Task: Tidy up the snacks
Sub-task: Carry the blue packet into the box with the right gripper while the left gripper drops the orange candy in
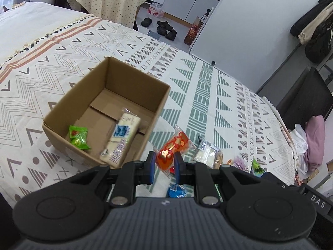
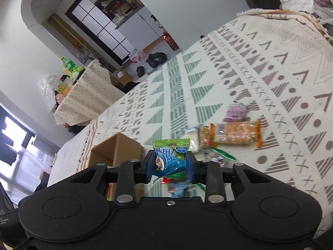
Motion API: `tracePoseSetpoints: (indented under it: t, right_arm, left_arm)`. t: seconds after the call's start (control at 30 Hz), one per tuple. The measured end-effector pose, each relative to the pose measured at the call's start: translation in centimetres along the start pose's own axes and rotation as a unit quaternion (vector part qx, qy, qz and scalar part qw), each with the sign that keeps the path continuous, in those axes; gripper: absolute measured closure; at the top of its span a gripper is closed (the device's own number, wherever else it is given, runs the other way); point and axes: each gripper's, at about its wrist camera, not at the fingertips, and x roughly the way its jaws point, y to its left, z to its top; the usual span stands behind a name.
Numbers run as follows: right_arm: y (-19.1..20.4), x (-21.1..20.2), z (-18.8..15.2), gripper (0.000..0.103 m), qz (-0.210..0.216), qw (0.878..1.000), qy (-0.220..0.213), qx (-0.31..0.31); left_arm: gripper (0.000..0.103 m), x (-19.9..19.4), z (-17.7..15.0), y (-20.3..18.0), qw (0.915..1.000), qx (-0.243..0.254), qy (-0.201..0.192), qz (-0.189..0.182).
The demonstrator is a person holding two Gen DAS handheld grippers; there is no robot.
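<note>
An open cardboard box [image 1: 62, 115] sits on the patterned bedspread and holds a green candy packet [image 1: 78, 137] and a long white snack bar [image 1: 121, 138]. My left gripper [image 1: 164, 161] is shut on a red-orange snack packet [image 1: 173, 149], held just right of the box. My right gripper [image 2: 170, 163] is shut on a green-and-blue candy packet [image 2: 170, 156], raised above the bed with the box [image 2: 116, 152] to its left. Loose snacks lie on the bed: a cracker pack [image 2: 231, 134], a purple packet [image 2: 236, 112], a clear white-filled pack [image 1: 206, 152] and a blue packet [image 1: 177, 190].
The bedspread [image 1: 199, 95] ends at the far edge, with shoes [image 1: 164, 28] on the floor beyond. A cloth-covered table [image 2: 83, 95] with bottles stands past the bed. Pink bedding [image 1: 314, 141] and a dark headboard are at the right.
</note>
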Motion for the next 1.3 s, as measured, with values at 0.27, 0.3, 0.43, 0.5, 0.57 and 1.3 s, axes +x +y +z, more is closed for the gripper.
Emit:
tracePoseSetpoints:
  t: [0.27,0.3,0.43,0.5,0.57,1.3]
  right_arm:
    - [3.1,0.4,0.0,0.072,0.003,1.0,-0.008,-0.014]
    - [3.5,0.6,0.0,0.072,0.002,1.0,-0.008,-0.016]
    - [4.8,1.1,-0.3,0.072,0.002,1.0,-0.005,-0.025]
    - [5.5,1.4,-0.5,0.072,0.004,0.999,-0.002,-0.033]
    - [6.2,1.9,-0.7,0.072,0.005,0.999,0.002,-0.039]
    - [12.1,7.9,-3.2,0.072,0.001,0.996,0.048,-0.079]
  left_arm:
    - [0.086,-0.2,1.7,2.7,0.9997,-0.024,-0.004,-0.007]
    - [0.086,-0.2,1.9,3.0,0.9996,-0.025,-0.006,-0.009]
    - [0.086,-0.1,2.6,4.6,0.9991,-0.038,-0.01,-0.012]
    - [0.086,0.2,3.0,5.4,0.9989,-0.045,-0.009,-0.012]
    - [0.086,0.5,3.3,6.2,0.9986,-0.052,-0.008,-0.013]
    - [0.091,3.5,5.0,12.7,0.994,-0.105,0.024,-0.02]
